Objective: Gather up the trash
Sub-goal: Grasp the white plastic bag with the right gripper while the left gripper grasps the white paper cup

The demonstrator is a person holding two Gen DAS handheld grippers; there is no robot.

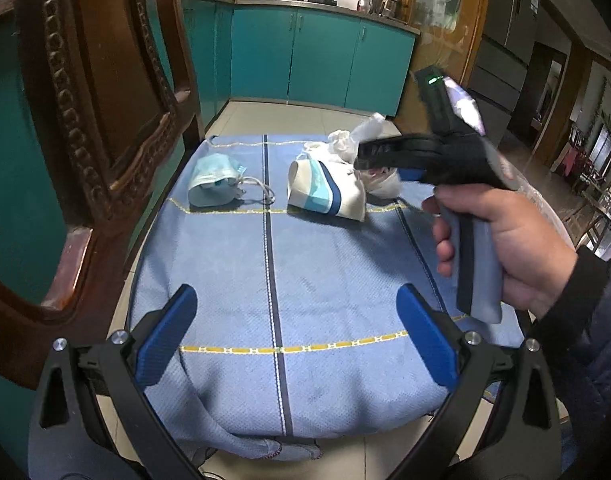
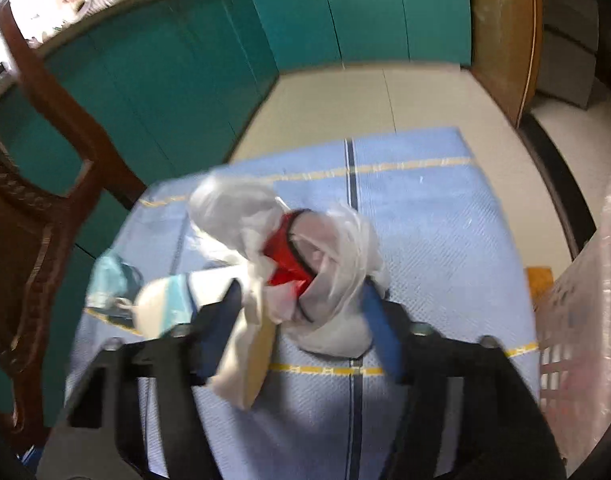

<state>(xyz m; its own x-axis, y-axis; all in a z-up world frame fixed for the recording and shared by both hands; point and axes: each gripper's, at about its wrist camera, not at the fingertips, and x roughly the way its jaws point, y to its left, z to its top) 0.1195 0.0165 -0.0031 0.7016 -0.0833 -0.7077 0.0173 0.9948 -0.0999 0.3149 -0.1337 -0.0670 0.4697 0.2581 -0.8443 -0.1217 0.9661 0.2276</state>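
From the left wrist camera, a blue cloth (image 1: 273,248) with yellow lines and a dark centre stripe covers the table. At its far end lie three bits of trash: a crumpled pale blue face mask (image 1: 215,180) with white ear loops left of the stripe, a folded white wrapper with blue bands (image 1: 325,192) right of the stripe, and just behind the wrapper a bunch of crumpled white plastic (image 1: 345,146). The left gripper (image 1: 297,332) hangs over the near end of the cloth, its blue fingers (image 1: 167,332) spread wide with nothing between them. A hand (image 1: 501,248) holds the right gripper (image 1: 379,168), whose tips reach into the plastic; the pads are hidden here.

The right wrist camera, blurred, shows what that view cannot: the right gripper (image 2: 305,320) is clenched on the crumpled white plastic (image 2: 345,248), one blue finger (image 2: 379,332) on each side pressing it. A red piece (image 2: 283,258) sits inside the bunch. The wrapper (image 2: 165,304) and mask (image 2: 113,280) lie to its left. A pale slatted basket (image 2: 577,320) stands beside the cloth's right edge.
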